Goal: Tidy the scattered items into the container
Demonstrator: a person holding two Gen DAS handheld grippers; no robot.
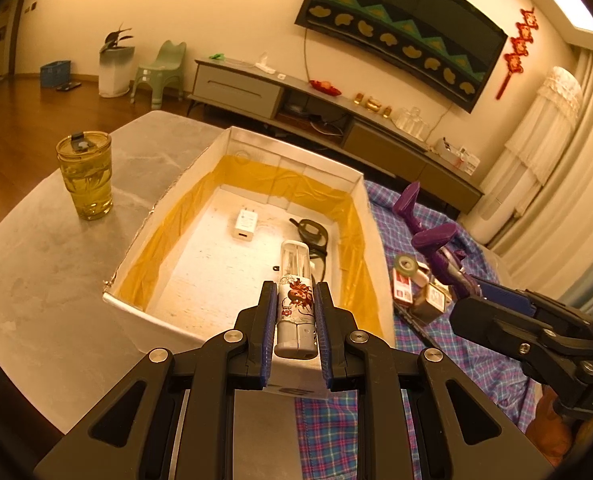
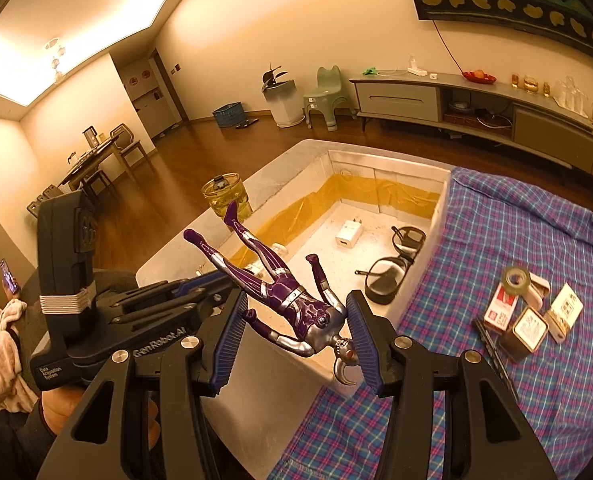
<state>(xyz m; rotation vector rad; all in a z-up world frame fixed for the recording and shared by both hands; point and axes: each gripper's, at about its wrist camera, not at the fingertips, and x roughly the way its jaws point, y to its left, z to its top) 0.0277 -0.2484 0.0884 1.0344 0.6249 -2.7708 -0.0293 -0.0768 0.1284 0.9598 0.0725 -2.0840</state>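
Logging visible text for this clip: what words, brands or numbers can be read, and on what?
"GenRobot.AI": on the left gripper body, right wrist view.
"Data Acquisition System": on the same gripper's side.
Red and white packet, small tin and card on the checked cloth: print too blurred to read.

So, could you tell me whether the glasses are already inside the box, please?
In. The glasses lie on the box floor, beside the white charger.

Each black tool (image 1: 295, 300) has blue ribbed pads (image 2: 362, 336), silver screws, white "GenRobot.AI" lettering.
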